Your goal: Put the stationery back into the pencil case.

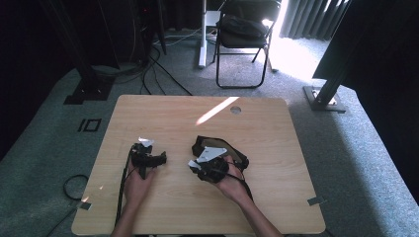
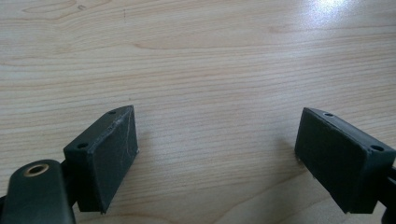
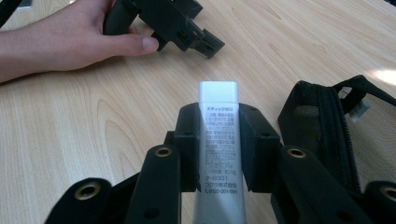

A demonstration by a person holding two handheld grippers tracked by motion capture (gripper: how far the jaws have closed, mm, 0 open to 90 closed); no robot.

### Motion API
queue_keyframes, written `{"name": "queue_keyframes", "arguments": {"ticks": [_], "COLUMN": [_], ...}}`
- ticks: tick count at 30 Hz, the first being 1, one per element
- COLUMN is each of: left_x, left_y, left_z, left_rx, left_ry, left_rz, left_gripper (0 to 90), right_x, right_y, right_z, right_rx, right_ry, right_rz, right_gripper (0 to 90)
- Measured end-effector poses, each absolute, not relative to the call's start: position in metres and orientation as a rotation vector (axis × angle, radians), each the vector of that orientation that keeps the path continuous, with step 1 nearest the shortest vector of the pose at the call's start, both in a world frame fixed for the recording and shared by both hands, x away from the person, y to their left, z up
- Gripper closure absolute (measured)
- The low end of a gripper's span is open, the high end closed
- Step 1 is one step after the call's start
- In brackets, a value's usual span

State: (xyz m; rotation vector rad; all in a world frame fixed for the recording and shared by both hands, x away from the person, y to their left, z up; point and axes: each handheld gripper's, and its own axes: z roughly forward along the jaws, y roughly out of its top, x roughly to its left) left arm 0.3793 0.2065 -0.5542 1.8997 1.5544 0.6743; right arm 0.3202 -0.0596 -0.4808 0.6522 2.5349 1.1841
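**Glue stick clamped in right claw beside open black pouch**

A person seated at a pale wood-grain bench [image 1: 163, 106] works two hand-held tools. The right claw [image 3: 218, 140] is closed on a white glue stick [image 3: 218, 140], its two black pads pressing the tube from either side; the tube runs lengthwise between them, its flat white end pointing away from the camera and rows of small black print facing up. In the right gripper view the stick is lifted off the wood, angled out over the bench top. Just beside it, to the right in that view, lies a black zippered pouch [image 3: 322, 126] with its mouth gaping and a small white tag at its edge. Seen from the high view, the pouch [image 1: 232, 150] rests on the bench near the middle, and the right claw [image 1: 193, 165] sits at its near-left edge, held by the person's right hand [image 1: 232, 185].

The left claw [image 2: 217, 144] stands wide open with nothing between its pads, which hang just above bare wood in the left gripper view. In the high view it [image 1: 160, 159] is well apart from the pouch, to the left, gripped by the left hand [image 1: 138, 185], whose thumb and fingers wrap the handle in the right gripper view. A folding chair [image 1: 244, 34] stands on the carpet beyond the bench.
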Motion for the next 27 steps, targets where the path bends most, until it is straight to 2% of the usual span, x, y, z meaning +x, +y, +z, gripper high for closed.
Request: {"name": "queue_keyframes", "arguments": {"ticks": [27], "left_x": [0.379], "left_y": [0.207], "left_z": [-0.554], "left_rx": [1.9], "left_ry": [1.554], "left_rz": [0.674], "left_gripper": [13.4], "right_x": [0.321], "right_y": [-0.068], "right_z": [-0.47], "right_rx": [0.672], "right_ry": [2.491], "right_rz": [1.22], "right_gripper": [71.3]}}
